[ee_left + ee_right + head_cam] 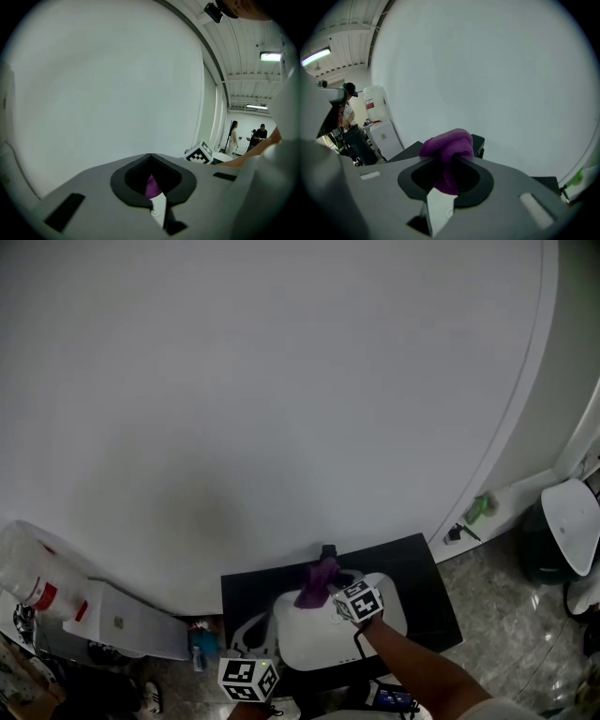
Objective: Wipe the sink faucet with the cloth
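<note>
In the head view a purple cloth (319, 582) is bunched against a black faucet (328, 551) at the back of a white sink (309, 645) set in a black counter (427, 601). My right gripper (330, 591) is shut on the cloth, with a forearm behind it. The right gripper view shows the cloth (447, 146) pinched in the right gripper (446, 165), and the dark faucet (478, 143) just behind. My left gripper (248, 674) hangs low at the sink's front left, away from the faucet. In its own view the left gripper (152, 182) looks shut and empty; a sliver of purple shows beyond it.
A white wall fills most of the head view. Left of the counter stand a water dispenser (37, 589) and a white box (122, 621), with a small blue bottle (200, 645) on the floor. A green item (481, 508) lies on the right ledge. People (233, 137) stand far off.
</note>
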